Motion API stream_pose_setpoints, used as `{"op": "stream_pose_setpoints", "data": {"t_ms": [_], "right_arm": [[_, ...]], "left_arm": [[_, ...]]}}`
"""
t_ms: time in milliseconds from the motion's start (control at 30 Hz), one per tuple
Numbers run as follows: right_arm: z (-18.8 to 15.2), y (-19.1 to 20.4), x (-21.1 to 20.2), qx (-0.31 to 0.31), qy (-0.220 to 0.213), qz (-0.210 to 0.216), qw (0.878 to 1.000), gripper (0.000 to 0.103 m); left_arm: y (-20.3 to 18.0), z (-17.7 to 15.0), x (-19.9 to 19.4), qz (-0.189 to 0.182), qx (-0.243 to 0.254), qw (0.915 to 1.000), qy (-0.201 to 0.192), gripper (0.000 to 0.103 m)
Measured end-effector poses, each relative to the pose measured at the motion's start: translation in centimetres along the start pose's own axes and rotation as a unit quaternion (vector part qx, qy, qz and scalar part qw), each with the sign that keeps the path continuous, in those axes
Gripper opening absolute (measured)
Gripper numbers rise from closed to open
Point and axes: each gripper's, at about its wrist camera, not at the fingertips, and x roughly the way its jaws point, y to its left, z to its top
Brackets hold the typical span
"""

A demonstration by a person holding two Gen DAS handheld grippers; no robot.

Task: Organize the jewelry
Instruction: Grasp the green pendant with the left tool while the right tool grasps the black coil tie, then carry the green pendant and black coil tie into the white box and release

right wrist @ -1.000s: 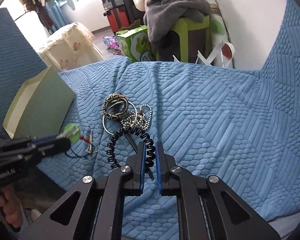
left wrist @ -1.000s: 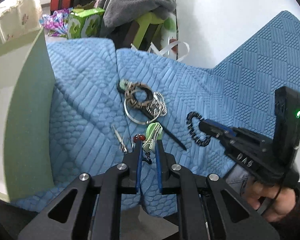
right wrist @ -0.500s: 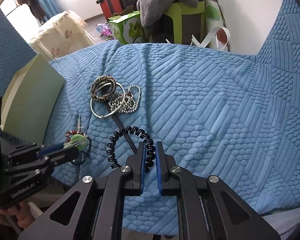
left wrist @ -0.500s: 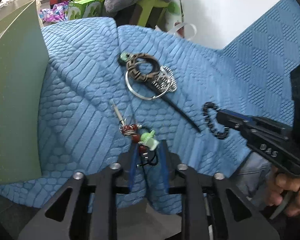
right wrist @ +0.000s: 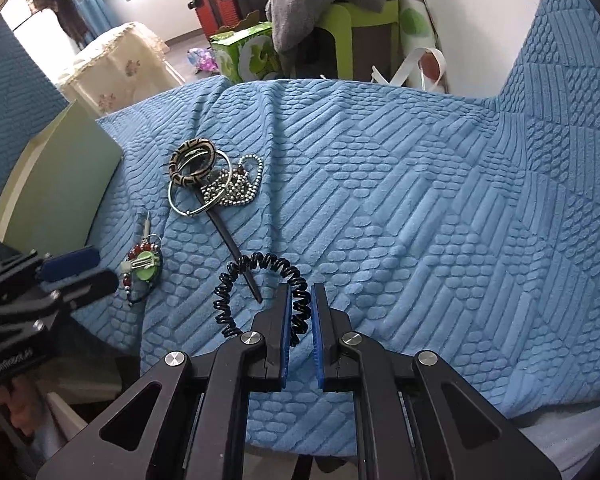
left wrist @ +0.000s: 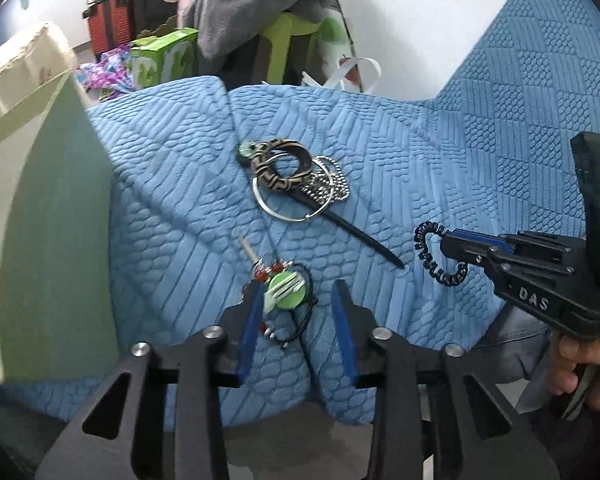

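The box (left wrist: 56,208) at the left edge shows only its wall (inside hidden). Left gripper (left wrist: 296,300) is apart around the green charm (left wrist: 286,290); right gripper (right wrist: 300,312) is clamped on the black coil (right wrist: 260,276).

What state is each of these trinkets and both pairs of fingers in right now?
Left gripper: fingers open, around the green charm.
Green charm: lying on the blanket, unheld.
Right gripper: fingers shut on the black coil band.
Patterned bangle: resting in the pile.
Green box: open.
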Motion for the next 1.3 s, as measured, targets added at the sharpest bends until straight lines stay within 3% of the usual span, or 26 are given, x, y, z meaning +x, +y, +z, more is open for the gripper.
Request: {"op": "stream_pose_setpoints", "data": {"t_ms": [233, 433, 467, 500, 600, 967, 1300], "right_arm": [[0.0, -0.3, 0.2, 0.005, -0.007, 0.002, 1.0, 0.007], [0.1, -0.6, 0.8, 0.007, -0.006, 0.008, 1.0, 0.007], [0.1, -0.6, 0.8, 0.007, -0.008, 0.007, 1.0, 0.007], [0.1, -0.6, 0.7, 0.008, -0.01, 0.006, 1.0, 0.007], [0.0, -0.7, 0.9, 0.012, -0.013, 0.002, 1.0, 0.007], [-0.3, -0.6, 0.1, 0.031, -0.024, -0.009, 0.999, 0.007], [3.5, 1.8, -7.6, 0.025, -0.088, -0.004, 0.996, 0.007]], "left_arm": [[0.8, -0.1, 2.8, 0.019, 0.005, 0.9993, 0.031, 0.029], [0.7, -1.1, 3.0, 0.006, 0.01, 0.9995, 0.029, 0.026], [0.5, -1.2, 3.0, 0.005, 0.015, 0.9995, 0.029, 0.022], [0.4, -1.3, 3.0, 0.006, 0.018, 0.9995, 0.027, 0.009], [0.3, -1.3, 2.7, -0.006, 0.017, 0.9997, 0.018, 0.009], [0.3, -0.5, 0.0, -0.039, -0.01, 0.999, -0.019, 0.009], [0.6, 2.9, -8.6, -0.041, -0.039, 0.9944, -0.089, 0.009]]}}
